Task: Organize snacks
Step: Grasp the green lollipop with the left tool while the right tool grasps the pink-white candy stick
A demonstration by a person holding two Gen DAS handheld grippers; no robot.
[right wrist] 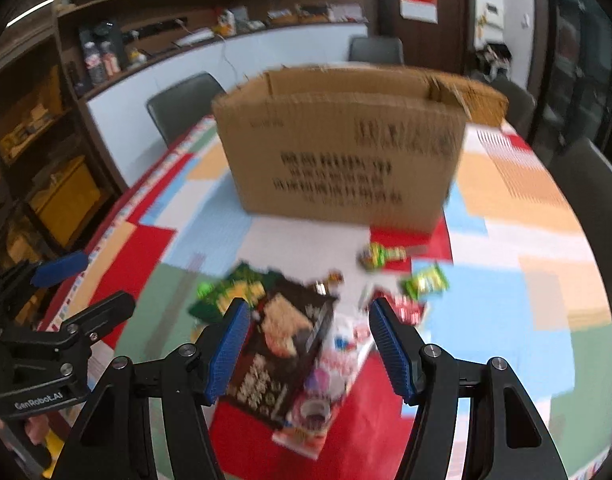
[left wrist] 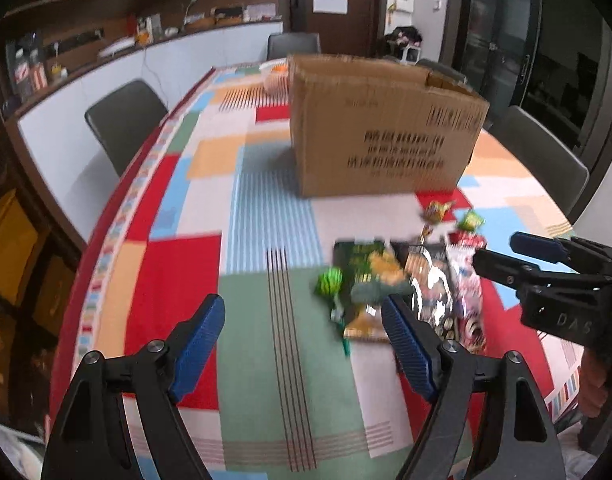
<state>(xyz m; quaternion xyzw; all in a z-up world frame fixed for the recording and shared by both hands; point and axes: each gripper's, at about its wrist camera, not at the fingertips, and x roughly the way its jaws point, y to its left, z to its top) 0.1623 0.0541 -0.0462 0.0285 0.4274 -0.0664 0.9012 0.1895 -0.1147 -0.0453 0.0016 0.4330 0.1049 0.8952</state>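
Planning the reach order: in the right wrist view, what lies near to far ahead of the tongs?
Dark snack packet → small green packet → yellow-green candy → cardboard box.

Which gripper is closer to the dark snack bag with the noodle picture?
Right. The right gripper hangs open directly over the dark snack bag; the left gripper, also open, sits off to its left.

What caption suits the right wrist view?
Open right gripper above dark snack packet, brown cardboard box beyond on patchwork tablecloth.
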